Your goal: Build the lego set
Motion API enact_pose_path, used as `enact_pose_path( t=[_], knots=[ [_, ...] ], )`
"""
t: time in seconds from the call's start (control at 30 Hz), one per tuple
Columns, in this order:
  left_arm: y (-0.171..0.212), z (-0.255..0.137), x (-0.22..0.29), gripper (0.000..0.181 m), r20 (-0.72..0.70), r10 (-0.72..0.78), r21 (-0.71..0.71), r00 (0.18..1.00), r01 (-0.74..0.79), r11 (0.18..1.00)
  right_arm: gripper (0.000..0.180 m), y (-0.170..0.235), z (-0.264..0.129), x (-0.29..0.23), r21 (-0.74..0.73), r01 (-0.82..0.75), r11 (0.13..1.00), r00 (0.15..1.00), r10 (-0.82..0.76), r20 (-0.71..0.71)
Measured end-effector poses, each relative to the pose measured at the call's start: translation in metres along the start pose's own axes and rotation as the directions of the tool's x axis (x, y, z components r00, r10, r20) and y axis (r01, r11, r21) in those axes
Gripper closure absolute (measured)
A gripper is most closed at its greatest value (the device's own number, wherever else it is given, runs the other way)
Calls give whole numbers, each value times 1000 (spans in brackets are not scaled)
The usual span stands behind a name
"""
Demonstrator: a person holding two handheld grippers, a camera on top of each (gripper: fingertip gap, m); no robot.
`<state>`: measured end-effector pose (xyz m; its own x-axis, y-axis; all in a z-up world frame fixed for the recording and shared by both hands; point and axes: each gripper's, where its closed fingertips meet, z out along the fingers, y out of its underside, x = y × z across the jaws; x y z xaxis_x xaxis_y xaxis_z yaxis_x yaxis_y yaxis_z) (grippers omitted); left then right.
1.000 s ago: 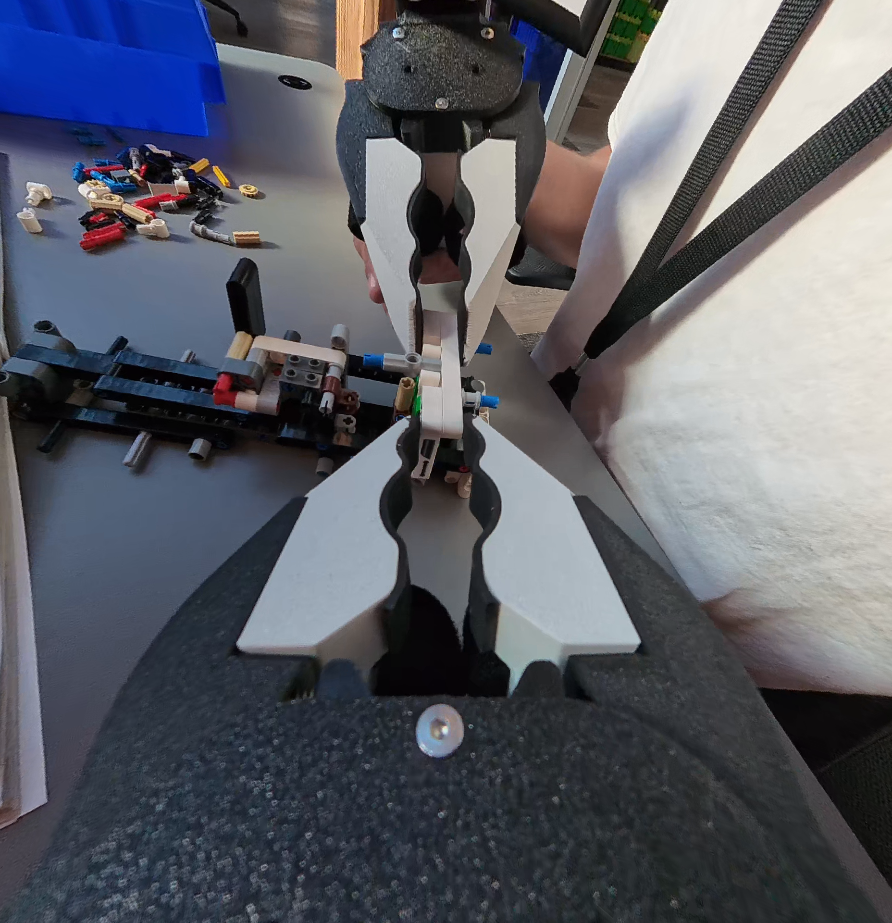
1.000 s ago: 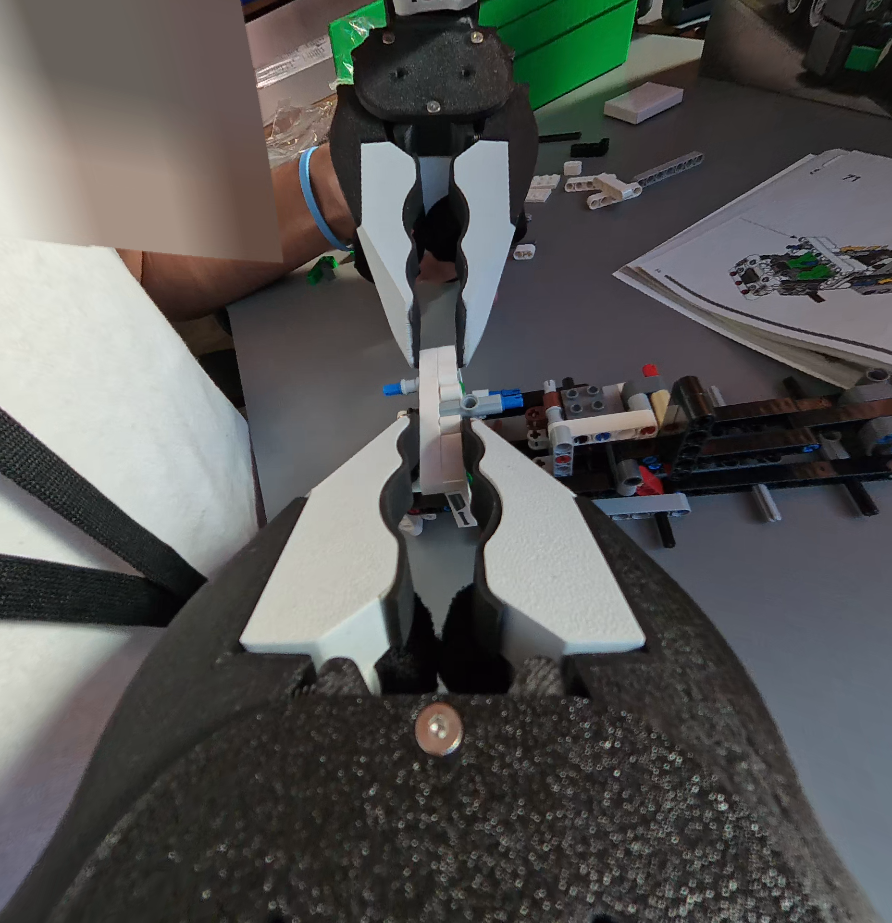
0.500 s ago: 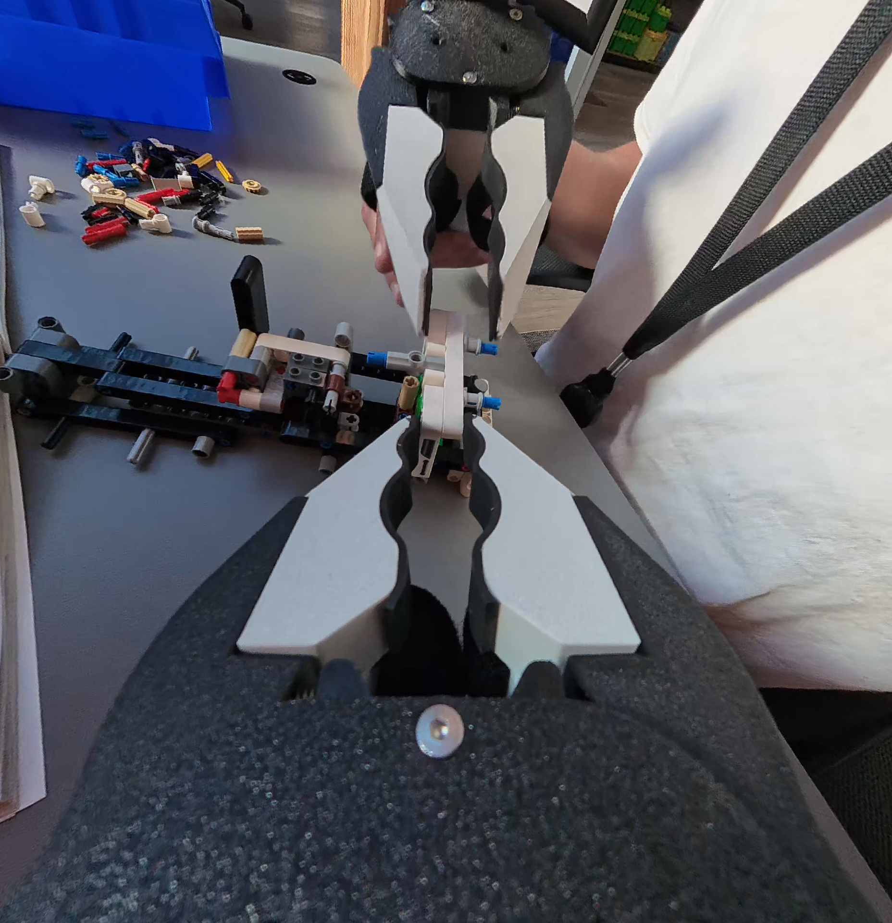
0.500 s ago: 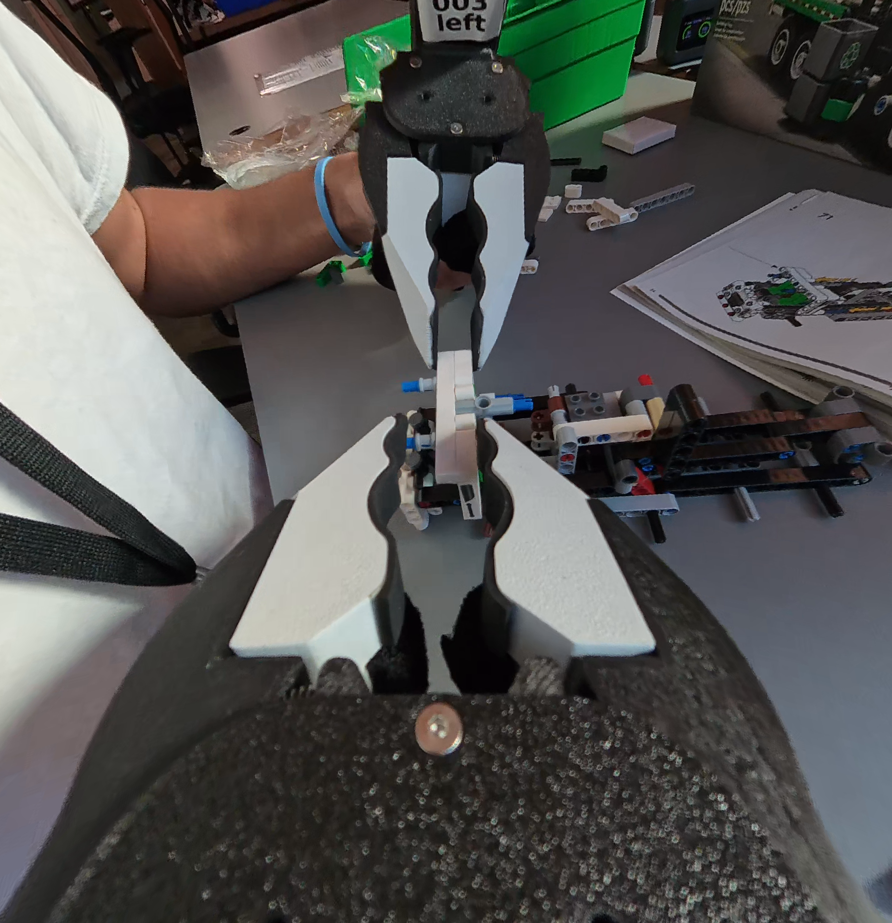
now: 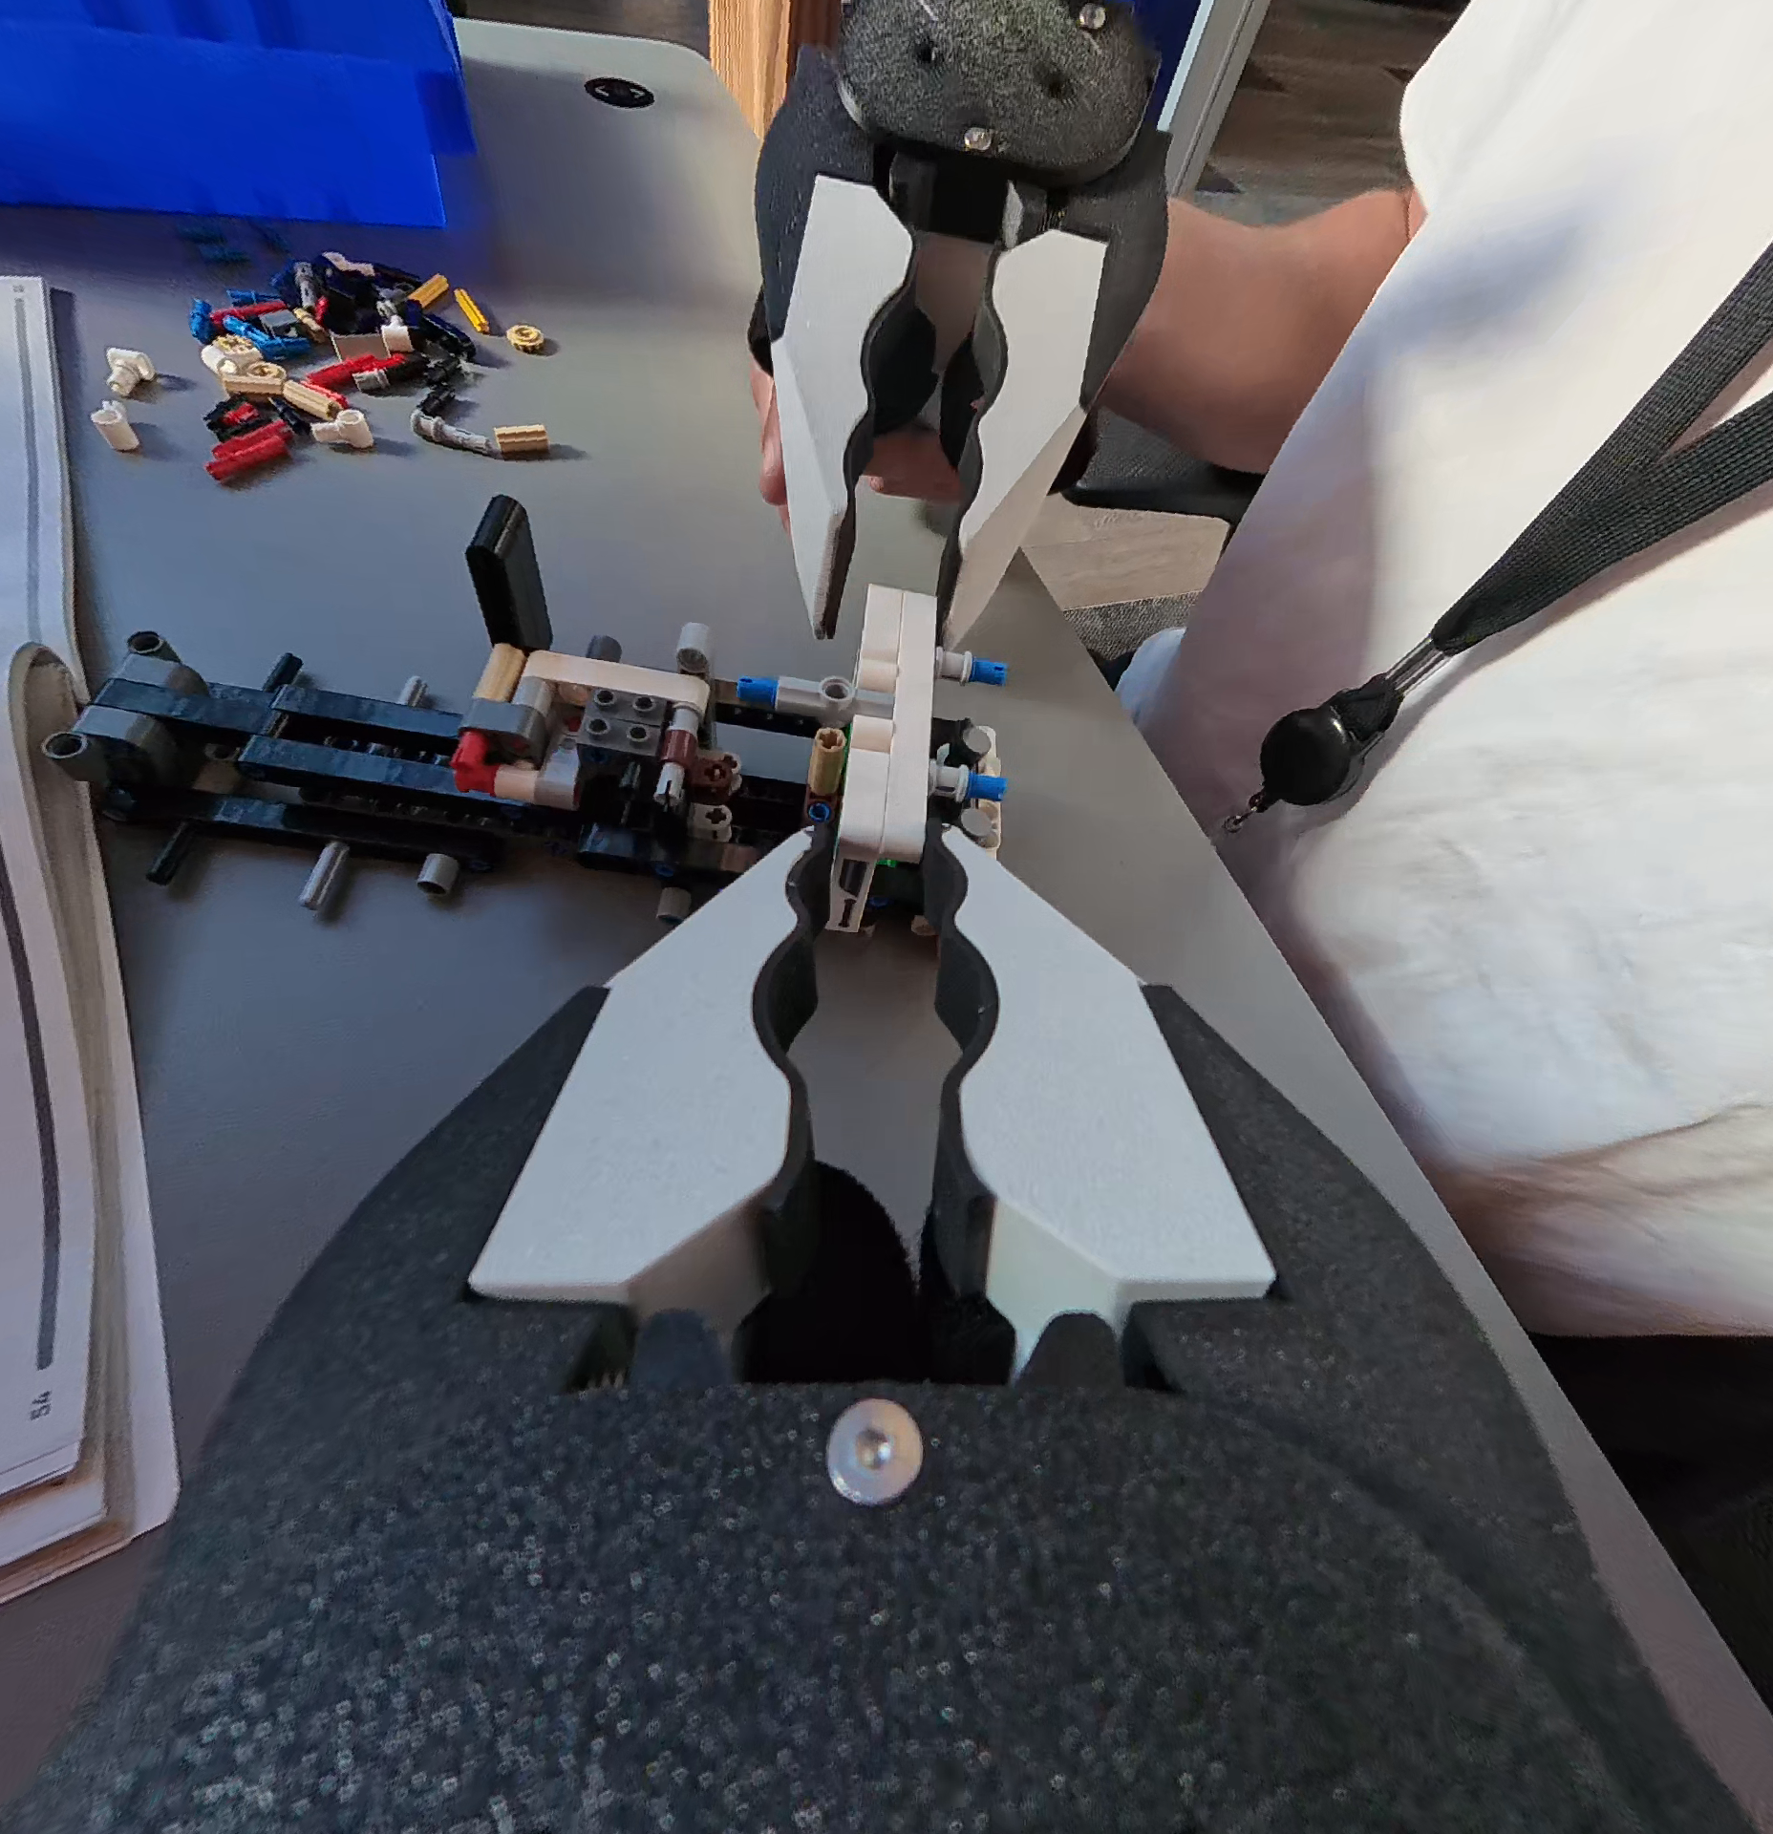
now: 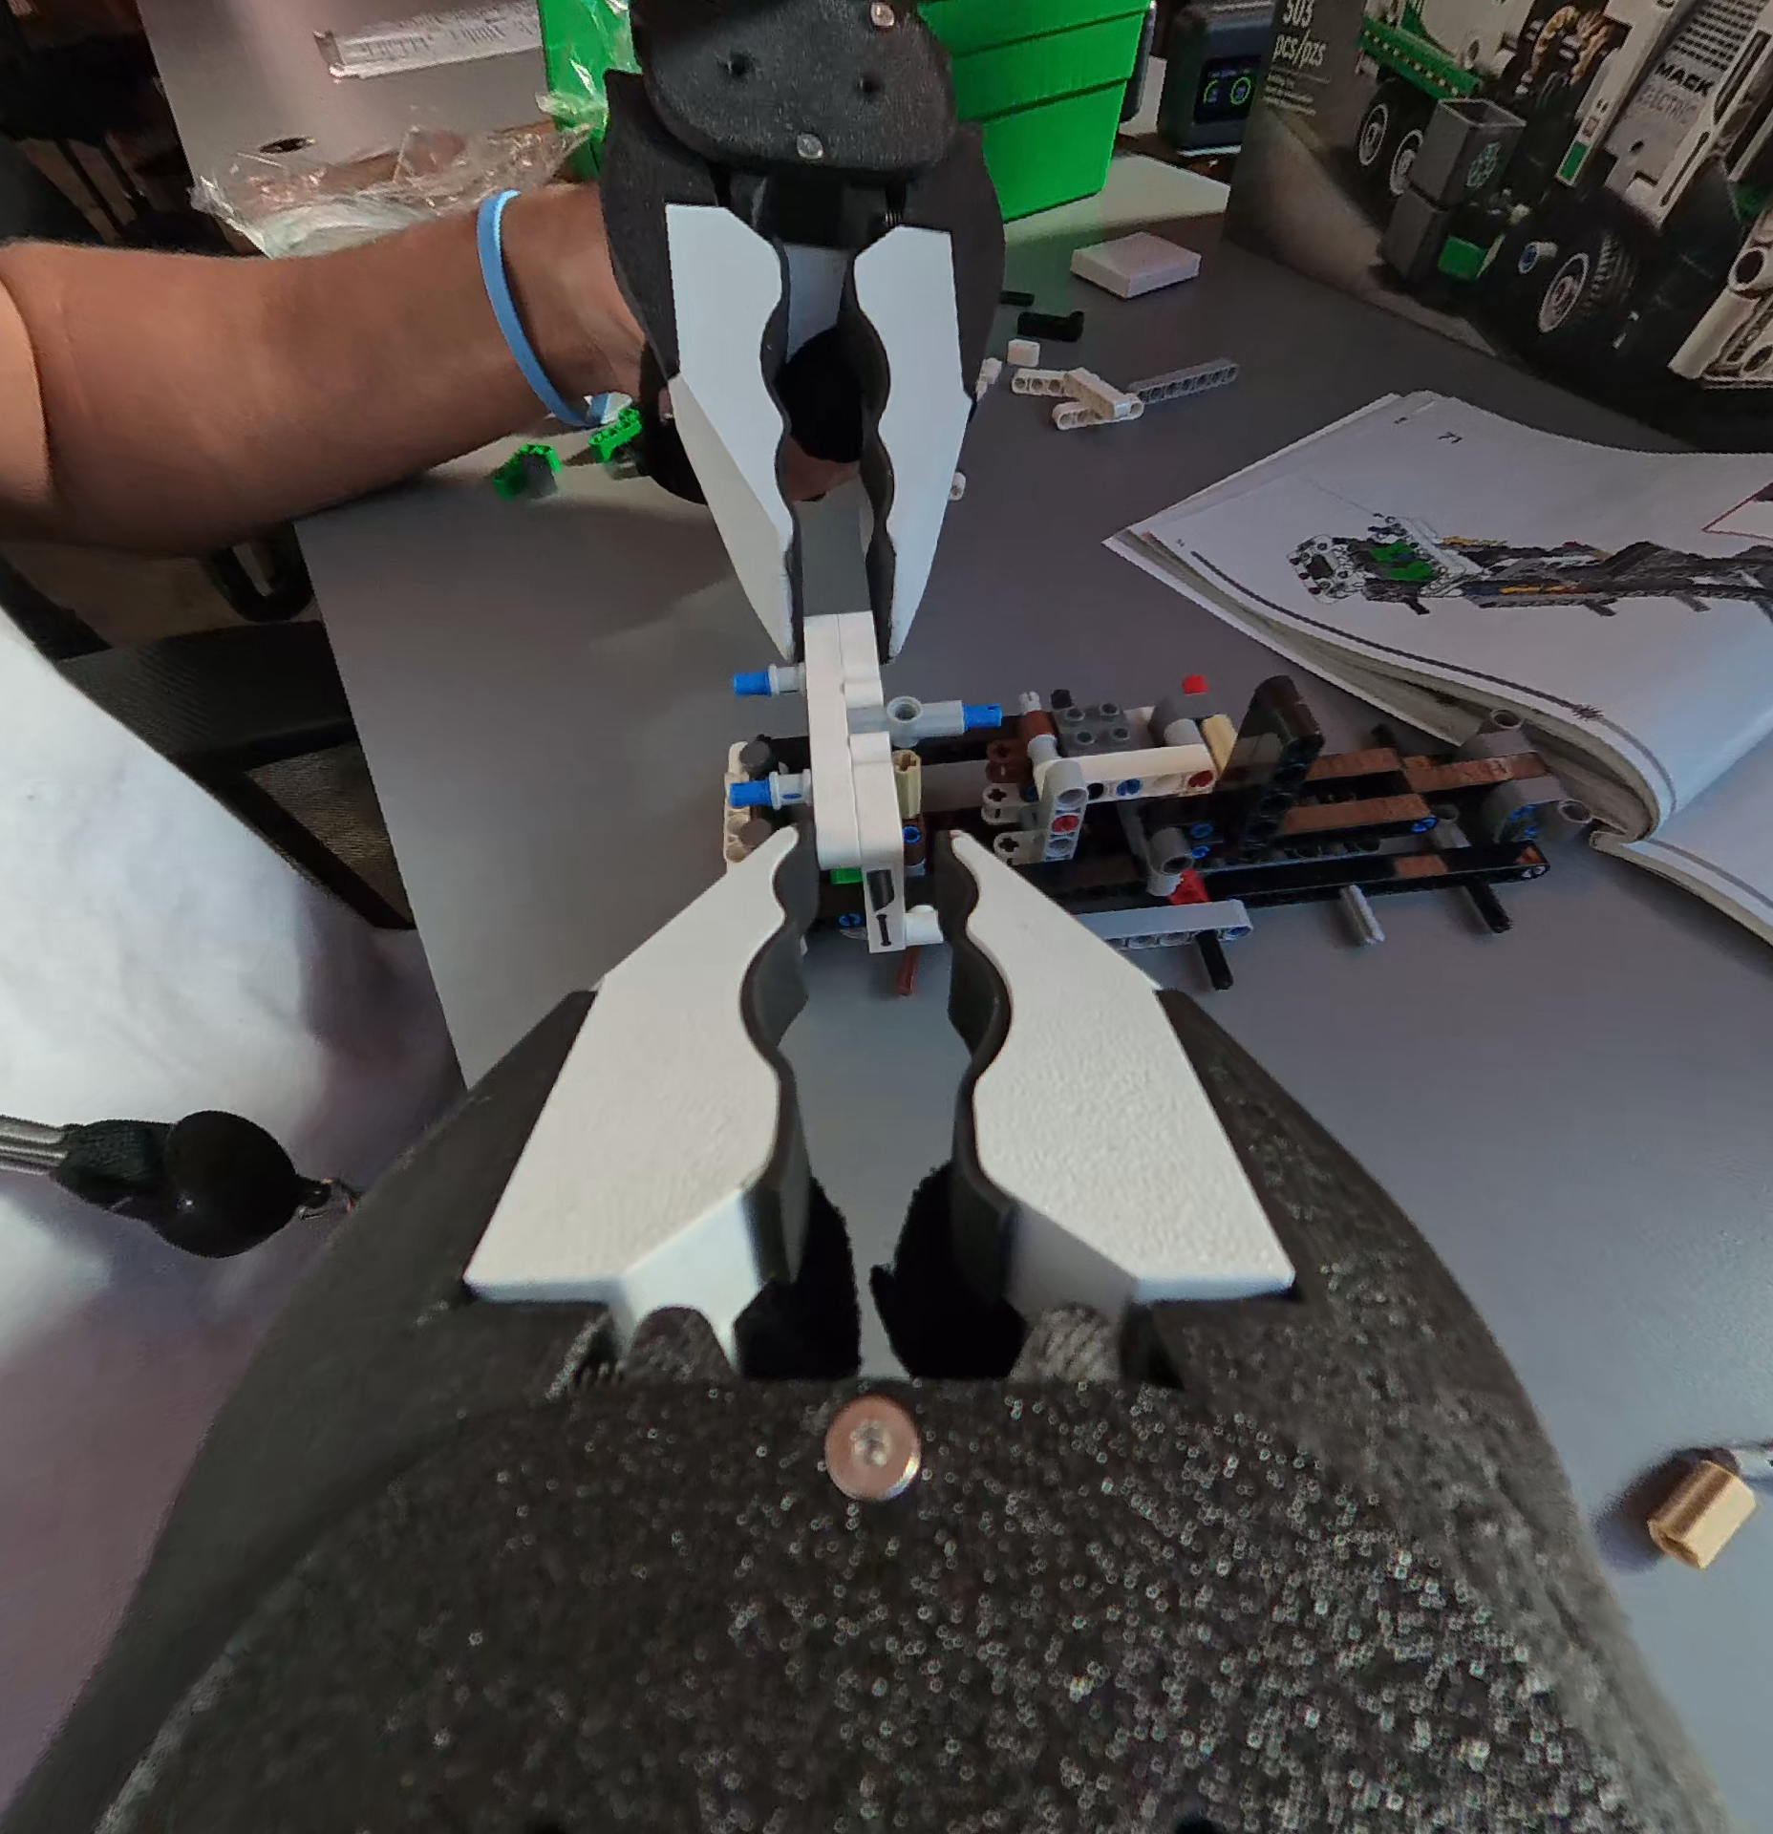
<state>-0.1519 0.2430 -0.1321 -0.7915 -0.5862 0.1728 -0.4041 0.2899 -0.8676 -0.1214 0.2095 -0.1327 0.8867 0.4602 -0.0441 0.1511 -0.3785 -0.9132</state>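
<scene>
A long black lego chassis [image 5: 347, 754] lies on the grey table, also in the right wrist view [image 6: 1359, 814]. At its end near the table edge stands an upright white frame piece [image 5: 887, 734] with blue pins, also seen in the right wrist view [image 6: 843, 754]. My left gripper [image 5: 875, 844] is shut on the lower part of this piece, and its tips show from the far side [image 6: 840, 645]. My right gripper [image 6: 875, 844] is open, its fingers standing on either side of the piece with a gap. It faces the left one from the far side [image 5: 887, 620].
A pile of small loose parts [image 5: 337, 367] and a blue bin [image 5: 208, 109] lie beyond the chassis. An open instruction booklet [image 6: 1458, 595] lies at its far end. White beams [image 6: 1091, 392], a green bin [image 6: 1041, 109], the set's box [image 6: 1557, 169] and a tan part [image 6: 1701, 1518] are around. A person's white shirt [image 5: 1508, 794] is at the table edge. The tips of one gripper are about 6 centimeters away from the tips of the other.
My right gripper has opened, let go of the white frame piece and drawn back a little. My left gripper still holds the piece in place.
</scene>
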Motion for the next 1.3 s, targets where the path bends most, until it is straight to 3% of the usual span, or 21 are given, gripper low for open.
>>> enact_pose_path(
  t=[0.83,1.07,1.3],
  knots=[
    [-10,-10,-3,165,53,32,24,998,-33,999,157,-22,-24,8,80,-45,996,999,47,-22],
    [-11,-9,4,163,65,72,-25,995,-71,997,155,-17,-30,-4,39,23,999,999,-21,-40],
    [-61,-36,16,151,147,43,113,988,-60,992,153,-8,-59,8,126,-188,974,975,200,-93]
  ],
)
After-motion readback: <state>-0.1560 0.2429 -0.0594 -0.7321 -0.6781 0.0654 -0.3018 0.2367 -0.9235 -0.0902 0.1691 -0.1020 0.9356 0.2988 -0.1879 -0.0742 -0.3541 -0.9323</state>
